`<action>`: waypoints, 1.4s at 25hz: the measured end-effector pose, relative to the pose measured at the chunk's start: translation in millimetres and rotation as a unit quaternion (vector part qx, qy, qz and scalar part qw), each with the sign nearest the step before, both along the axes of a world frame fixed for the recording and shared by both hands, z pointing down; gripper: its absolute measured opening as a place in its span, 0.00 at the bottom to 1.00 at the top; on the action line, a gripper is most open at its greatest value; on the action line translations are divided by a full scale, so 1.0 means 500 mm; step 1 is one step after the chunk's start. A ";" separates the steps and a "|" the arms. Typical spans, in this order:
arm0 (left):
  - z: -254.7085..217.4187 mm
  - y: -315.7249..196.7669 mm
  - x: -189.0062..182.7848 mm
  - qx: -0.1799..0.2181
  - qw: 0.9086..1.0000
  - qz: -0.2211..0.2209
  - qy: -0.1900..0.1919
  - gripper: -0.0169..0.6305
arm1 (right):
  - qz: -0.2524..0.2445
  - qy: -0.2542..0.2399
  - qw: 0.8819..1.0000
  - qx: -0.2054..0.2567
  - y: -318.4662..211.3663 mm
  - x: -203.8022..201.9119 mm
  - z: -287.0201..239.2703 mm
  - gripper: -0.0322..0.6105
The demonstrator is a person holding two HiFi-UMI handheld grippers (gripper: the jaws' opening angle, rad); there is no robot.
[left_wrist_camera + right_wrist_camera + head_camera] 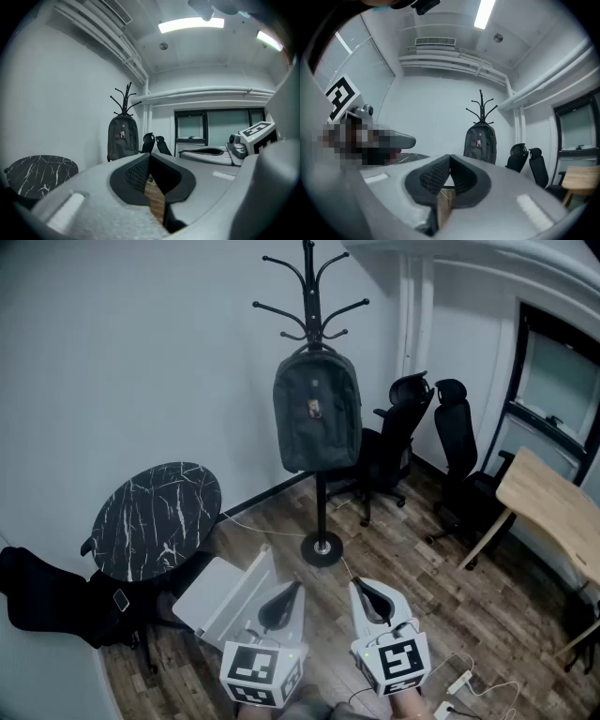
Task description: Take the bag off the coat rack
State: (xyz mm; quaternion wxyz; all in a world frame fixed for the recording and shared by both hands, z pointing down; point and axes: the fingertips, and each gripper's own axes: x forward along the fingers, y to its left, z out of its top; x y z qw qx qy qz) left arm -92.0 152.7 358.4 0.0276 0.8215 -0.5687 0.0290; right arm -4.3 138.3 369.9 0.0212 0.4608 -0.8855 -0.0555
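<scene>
head view takes in a wood plank floor (450, 577) spreading under and ahead of both grippers. the black coat rack (320, 498) rises straight ahead of them and well apart, with its round base on the floor beyond the two jaw tips. a light wooden desk (548, 498) stands far off to the right of the right gripper. a round black marble table (157, 517) stands ahead and to the left of the left gripper. two black office chairs (398, 432) sit past the rack, ahead and right of the right gripper.

the bag (317, 409), a dark grey backpack, hangs on the rack just under its hooked arms. it lies flat against the pole, clear of the floor, ahead of and above both grippers and touched by neither.

the left gripper (296, 587) and the right gripper (356, 585) are held side by side, near each other, both aimed toward the rack. in the left gripper view the left gripper (149, 157) is clenched, pads meeting at the tip with nothing between, and the bag (122, 138) shows beyond, up and left of the tip. in the right gripper view the right gripper (449, 159) is clenched and empty too, the bag (480, 143) up and right of its tip.

a white power strip (450, 707) lies on the floor just right of the right gripper.
</scene>
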 end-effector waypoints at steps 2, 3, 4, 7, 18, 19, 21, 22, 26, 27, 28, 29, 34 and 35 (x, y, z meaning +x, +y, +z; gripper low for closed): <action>0.000 -0.015 -0.008 -0.001 1.000 0.001 0.001 0.04 | 0.002 0.000 1.000 0.001 -0.015 -0.010 -0.003 0.05; 0.001 -0.022 -0.012 -0.001 1.000 0.002 0.001 0.04 | 0.003 -0.002 1.000 0.001 -0.022 -0.014 -0.004 0.05; 0.001 -0.029 -0.015 -0.001 1.000 0.003 0.002 0.04 | 0.004 -0.004 1.000 0.002 -0.029 -0.018 -0.005 0.05; 0.003 -0.052 -0.025 -0.002 1.000 0.009 0.007 0.04 | 0.008 -0.010 1.000 0.002 -0.051 -0.027 -0.005 0.05; 0.005 -0.124 -0.042 -0.006 0.999 0.050 0.005 0.04 | 0.040 -0.025 0.999 -0.003 -0.128 -0.057 -0.013 0.05; 0.004 -0.130 -0.045 -0.006 0.999 0.052 0.007 0.04 | 0.049 -0.023 0.998 -0.007 -0.134 -0.055 -0.012 0.05; -0.002 -0.141 -0.054 -0.004 0.998 0.057 0.009 0.04 | 0.066 -0.018 0.998 -0.014 -0.143 -0.054 -0.014 0.05; -0.005 -0.146 -0.058 -0.003 0.998 0.058 0.011 0.04 | 0.070 -0.018 0.997 -0.014 -0.145 -0.056 -0.016 0.05; -0.003 -0.168 -0.066 -0.003 0.998 0.062 0.019 0.04 | 0.063 -0.010 0.998 0.011 -0.156 -0.067 -0.016 0.05; -0.001 -0.174 -0.066 -0.004 0.998 0.063 0.020 0.04 | 0.064 -0.005 0.998 0.015 -0.161 -0.067 -0.017 0.05; 0.000 -0.181 -0.067 -0.005 0.998 0.063 0.021 0.04 | 0.065 -0.001 0.998 0.018 -0.167 -0.068 -0.017 0.05; 0.003 -0.187 -0.068 -0.006 0.998 0.064 0.022 0.04 | 0.066 0.001 0.998 0.020 -0.172 -0.068 -0.016 0.05; 0.010 -0.229 -0.077 -0.005 0.998 0.060 0.022 0.04 | 0.066 0.005 0.997 0.025 -0.216 -0.071 -0.014 0.05; 0.010 -0.240 -0.079 -0.005 0.998 0.058 0.022 0.04 | 0.066 0.007 0.997 0.025 -0.227 -0.071 -0.013 0.05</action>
